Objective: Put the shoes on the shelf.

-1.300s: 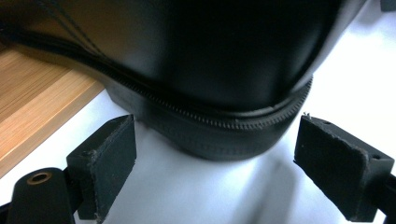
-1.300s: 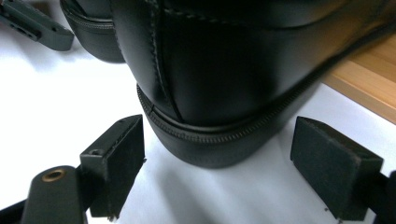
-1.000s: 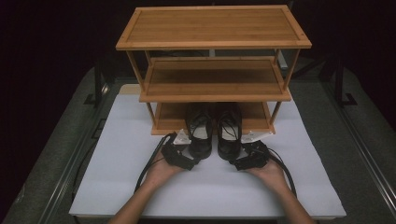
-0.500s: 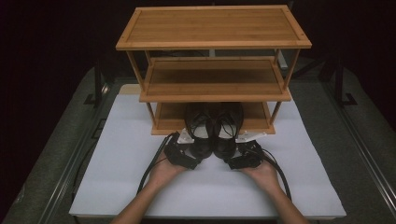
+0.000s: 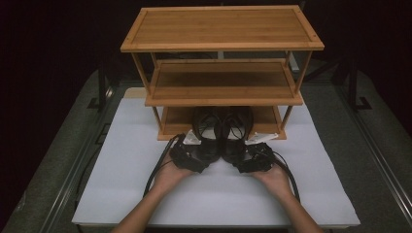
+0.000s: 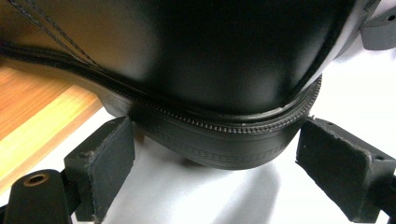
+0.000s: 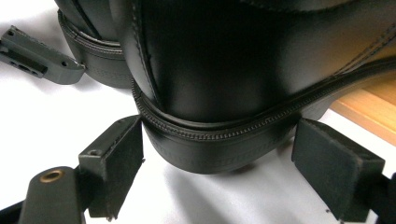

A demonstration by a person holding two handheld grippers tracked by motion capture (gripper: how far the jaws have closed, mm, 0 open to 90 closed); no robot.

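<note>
We see the left claw (image 6: 212, 182) and right claw (image 7: 217, 175) released, each straddling a black shoe's heel, left shoe (image 6: 224, 70) and right shoe (image 7: 243, 65), before the wooden rack (image 5: 221, 29).

Both shoes (image 5: 222, 127) have toes hidden under the rack's (image 5: 222, 92) middle shelf. Both forearms are cut off by the near picture edge. Whether the pads (image 6: 100, 163) touch the heel can't be told.

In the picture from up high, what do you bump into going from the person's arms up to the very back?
Left claw and right claw → pair of black shoes → bottom shelf → middle shelf → top shelf.
</note>
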